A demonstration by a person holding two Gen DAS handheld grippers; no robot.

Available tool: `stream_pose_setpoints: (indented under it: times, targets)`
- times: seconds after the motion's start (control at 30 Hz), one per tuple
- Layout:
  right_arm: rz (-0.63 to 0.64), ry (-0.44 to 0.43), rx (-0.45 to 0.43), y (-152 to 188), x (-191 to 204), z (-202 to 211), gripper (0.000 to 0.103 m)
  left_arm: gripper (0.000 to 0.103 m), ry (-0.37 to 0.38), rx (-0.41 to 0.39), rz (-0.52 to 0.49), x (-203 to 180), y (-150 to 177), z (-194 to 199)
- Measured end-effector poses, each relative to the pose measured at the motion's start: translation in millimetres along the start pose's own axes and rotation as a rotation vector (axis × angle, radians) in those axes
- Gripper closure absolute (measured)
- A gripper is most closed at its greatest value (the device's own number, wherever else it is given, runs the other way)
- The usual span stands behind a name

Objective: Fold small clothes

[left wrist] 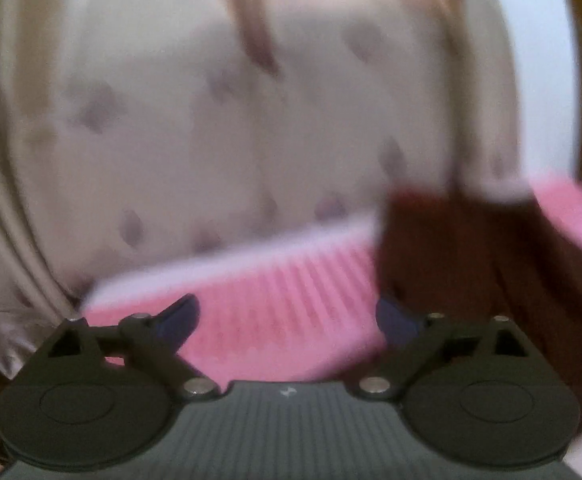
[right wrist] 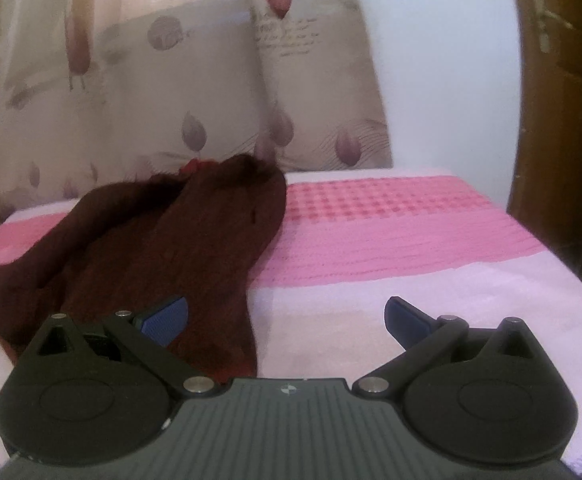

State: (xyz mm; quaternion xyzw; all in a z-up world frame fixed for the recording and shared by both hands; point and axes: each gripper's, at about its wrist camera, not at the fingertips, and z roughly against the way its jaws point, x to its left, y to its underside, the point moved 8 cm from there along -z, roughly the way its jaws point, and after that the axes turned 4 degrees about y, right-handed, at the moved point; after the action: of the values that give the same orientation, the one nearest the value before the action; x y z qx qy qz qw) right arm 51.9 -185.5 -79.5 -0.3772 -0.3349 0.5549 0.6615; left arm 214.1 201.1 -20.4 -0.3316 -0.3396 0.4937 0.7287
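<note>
In the left wrist view, blurred throughout, the left gripper (left wrist: 287, 318) stood with its jaws wide apart and nothing between them. Below it lay the pink cover (left wrist: 283, 292) of the bed, and the dark brown garment (left wrist: 443, 248) sat to the right of the fingers, touching neither. A flowered curtain (left wrist: 211, 120) filled the background beyond the bed's far edge. With the jaws empty, the hand was probably free to reach for another part of the cloth.

In the right wrist view, the right gripper (right wrist: 287, 318) also stood apart and empty, hovering over the pale near part of the bed (right wrist: 411, 304). The garment (right wrist: 151, 240) lay spread on the left half of the bed, running from near the far edge toward the near edge, its near end just under the left finger (right wrist: 163, 320). It looked laid fairly flat, probably so a fold could be made. The right half of the bed was bare, giving room to work; a wall (right wrist: 443, 60) and a wooden door (right wrist: 563, 100) stood beyond its right edge.
</note>
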Motion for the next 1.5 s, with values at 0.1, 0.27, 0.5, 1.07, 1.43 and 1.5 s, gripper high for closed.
stream_pose_setpoints:
  times: [0.1,0.27,0.5,1.07,1.43,1.5]
  targets:
    - [0.029,-0.002,-0.017,0,7,6,0.000,0.007,-0.003,0.118,0.036,3,44,-13]
    - [0.041,0.008,-0.009,2,9,9,0.000,0.007,-0.056,0.133,0.267,36,90,-8]
    - [0.061,0.008,0.008,8,16,8,0.000,0.008,0.223,0.230,0.733,29,137,-28]
    - [0.085,0.035,0.020,8,23,8,0.000,0.094,0.092,-0.173,0.848,100,68,-51]
    - [0.077,0.055,0.003,-9,24,-9,0.000,0.094,-0.317,-0.367,0.713,256,-43,-38]
    - [0.079,0.059,0.008,-9,25,-13,0.000,0.094,-0.354,-0.318,0.746,278,-32,-60]
